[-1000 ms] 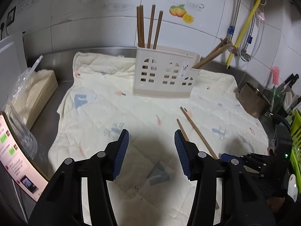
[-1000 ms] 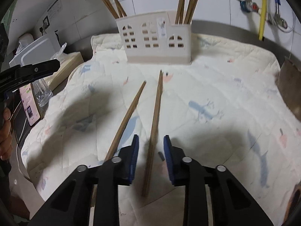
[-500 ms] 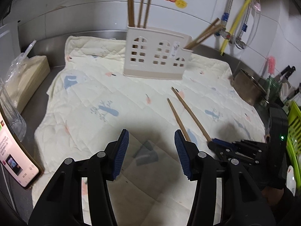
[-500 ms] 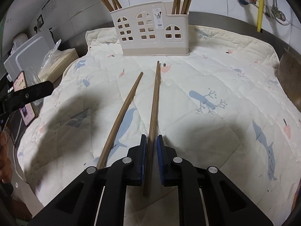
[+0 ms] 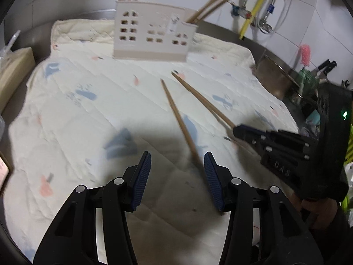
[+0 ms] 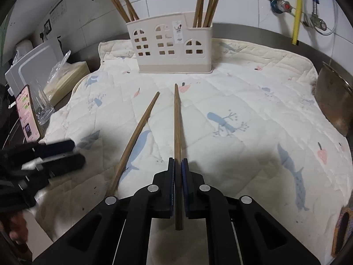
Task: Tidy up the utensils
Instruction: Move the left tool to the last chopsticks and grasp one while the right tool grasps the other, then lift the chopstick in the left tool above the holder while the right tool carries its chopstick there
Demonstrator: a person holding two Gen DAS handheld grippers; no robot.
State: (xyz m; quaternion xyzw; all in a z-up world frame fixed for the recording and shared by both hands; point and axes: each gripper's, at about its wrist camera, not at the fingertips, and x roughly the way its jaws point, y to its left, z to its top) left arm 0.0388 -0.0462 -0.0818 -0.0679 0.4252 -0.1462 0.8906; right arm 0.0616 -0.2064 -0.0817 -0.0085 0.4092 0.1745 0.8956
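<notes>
In the right wrist view the right gripper (image 6: 178,176) sits at the bottom centre of the frame with its blue pads pressed together on the near end of 1 chopstick (image 6: 177,119), which runs straight up the frame toward the cream utensil holder (image 6: 172,50) standing at the upper centre on the quilted cloth (image 6: 253,101). The second chopstick (image 6: 136,137) lies loose on the cloth just left of the first, its far tip angled toward it. The holder already carries chopsticks in 2 places: a leaning bundle at its upper left and an upright bundle at its upper right. In the left wrist view the left gripper (image 5: 176,174) fills the bottom centre, its jaws standing apart with nothing pressed between them; the loose chopstick's near end passes close to the inner face of the pad on the right. To do this step well, I judge the right hand should lift cleanly before swinging, since the grip is near 1 end and the long free end will droop or pivot if the pads slip. The tip should then come over an open compartment from above, clear of the sticks already leaning there. The left gripper looks best centred over the loose stick before closing, so the pad does not nudge it sideways.
</notes>
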